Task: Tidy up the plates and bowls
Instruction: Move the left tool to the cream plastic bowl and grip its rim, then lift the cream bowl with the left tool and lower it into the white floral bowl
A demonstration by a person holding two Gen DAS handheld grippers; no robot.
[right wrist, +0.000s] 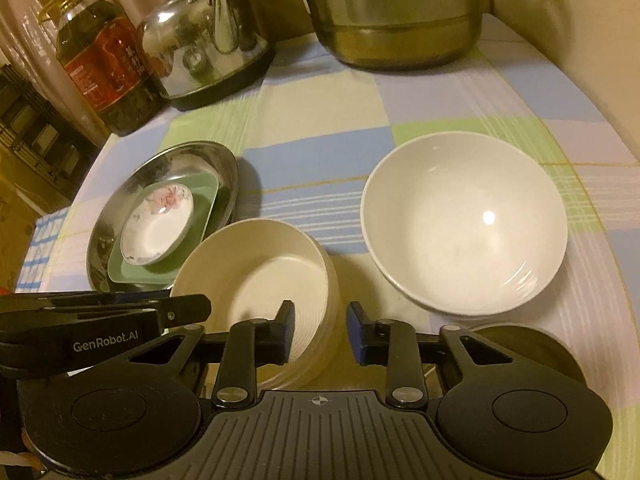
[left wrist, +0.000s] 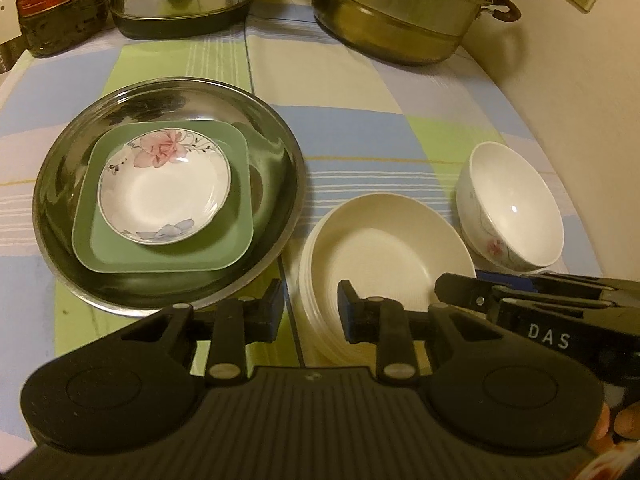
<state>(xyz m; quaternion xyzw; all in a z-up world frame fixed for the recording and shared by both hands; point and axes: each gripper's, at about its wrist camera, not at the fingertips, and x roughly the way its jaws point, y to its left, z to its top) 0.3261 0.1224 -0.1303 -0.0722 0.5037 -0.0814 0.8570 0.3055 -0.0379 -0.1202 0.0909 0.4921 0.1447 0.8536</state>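
A cream ribbed bowl [left wrist: 384,248] [right wrist: 260,264] sits at the near edge of the checked tablecloth. My left gripper [left wrist: 311,308] straddles its left rim, one finger outside and one inside, jaws narrow with a sliver of gap showing. My right gripper [right wrist: 321,332] straddles the right rim the same way. A white bowl [left wrist: 516,208] [right wrist: 464,232] with a small flower print stands to the right. On the left, a steel plate [left wrist: 60,184] [right wrist: 120,200] holds a green square plate [left wrist: 120,256] [right wrist: 208,188] with a floral saucer [left wrist: 164,192] [right wrist: 156,224] on top.
At the back stand a large steel pot [left wrist: 400,12] [right wrist: 392,20], a steel kettle [left wrist: 180,0] [right wrist: 200,40] and an oil bottle [left wrist: 56,4] [right wrist: 104,68]. A wall [left wrist: 580,100] closes the right side. A dark round object [right wrist: 508,344] lies under the right gripper's arm.
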